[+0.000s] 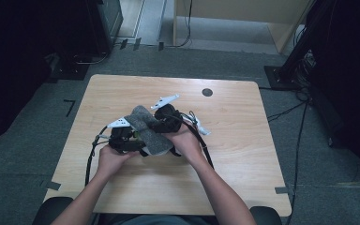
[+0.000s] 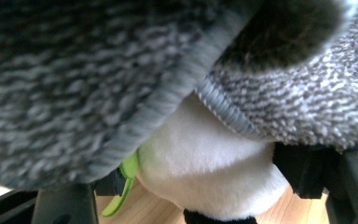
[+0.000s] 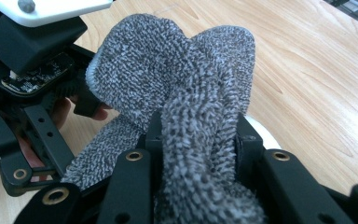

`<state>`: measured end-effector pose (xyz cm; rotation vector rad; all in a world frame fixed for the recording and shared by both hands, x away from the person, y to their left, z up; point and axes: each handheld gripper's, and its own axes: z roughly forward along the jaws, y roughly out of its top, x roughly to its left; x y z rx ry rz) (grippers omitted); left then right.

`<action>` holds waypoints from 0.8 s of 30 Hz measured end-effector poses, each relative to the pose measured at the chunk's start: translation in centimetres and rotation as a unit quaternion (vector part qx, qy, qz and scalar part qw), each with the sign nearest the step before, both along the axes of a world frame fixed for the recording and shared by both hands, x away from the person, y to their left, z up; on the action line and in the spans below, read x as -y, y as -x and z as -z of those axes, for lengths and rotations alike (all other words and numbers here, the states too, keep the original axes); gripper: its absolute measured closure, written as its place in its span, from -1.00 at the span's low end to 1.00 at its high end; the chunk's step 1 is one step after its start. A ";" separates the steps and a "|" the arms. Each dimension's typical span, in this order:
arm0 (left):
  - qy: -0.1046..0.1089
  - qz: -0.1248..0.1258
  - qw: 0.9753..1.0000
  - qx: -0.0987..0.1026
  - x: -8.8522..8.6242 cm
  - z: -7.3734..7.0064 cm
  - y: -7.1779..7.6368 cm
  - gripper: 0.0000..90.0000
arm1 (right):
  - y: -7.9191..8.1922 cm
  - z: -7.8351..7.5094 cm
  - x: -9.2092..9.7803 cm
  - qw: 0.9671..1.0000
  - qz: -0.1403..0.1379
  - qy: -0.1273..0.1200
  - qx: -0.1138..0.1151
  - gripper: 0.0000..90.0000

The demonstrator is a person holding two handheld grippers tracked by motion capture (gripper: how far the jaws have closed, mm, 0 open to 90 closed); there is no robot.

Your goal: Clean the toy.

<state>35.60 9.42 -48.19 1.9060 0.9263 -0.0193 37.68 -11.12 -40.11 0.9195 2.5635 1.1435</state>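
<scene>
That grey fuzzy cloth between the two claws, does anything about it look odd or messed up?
Nothing looks damaged. The grey cloth is bunched and folded, pinched in the right claw, and draped over a white plush thing seen in the left gripper view. The table shows no spills.

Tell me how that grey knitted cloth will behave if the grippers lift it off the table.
The grey cloth is probably floppy: it bunches and folds between the right gripper jaws. Its nubby pile suggests good grip, unlikely to slip. It looks light and should drape rather than roll.
</scene>
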 end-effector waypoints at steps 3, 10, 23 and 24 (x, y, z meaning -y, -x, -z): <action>-0.001 0.001 1.000 0.000 0.1 0.0 0.0 -0.34 | 0.0 0.0 0.6 1.000 0.002 0.000 0.003 0.51; -0.004 0.006 1.000 -0.008 -0.1 -0.1 -0.3 -0.32 | -0.1 0.0 2.9 1.000 0.024 0.009 0.006 0.49; -0.001 0.010 1.000 -0.016 -0.2 -0.1 -0.5 -0.32 | 0.9 -1.0 8.8 0.997 0.072 -0.004 0.016 0.49; -0.001 0.010 1.000 -0.016 -0.2 -0.1 -0.5 -0.32 | 1.0 -1.1 9.3 0.997 0.080 -0.007 0.015 0.49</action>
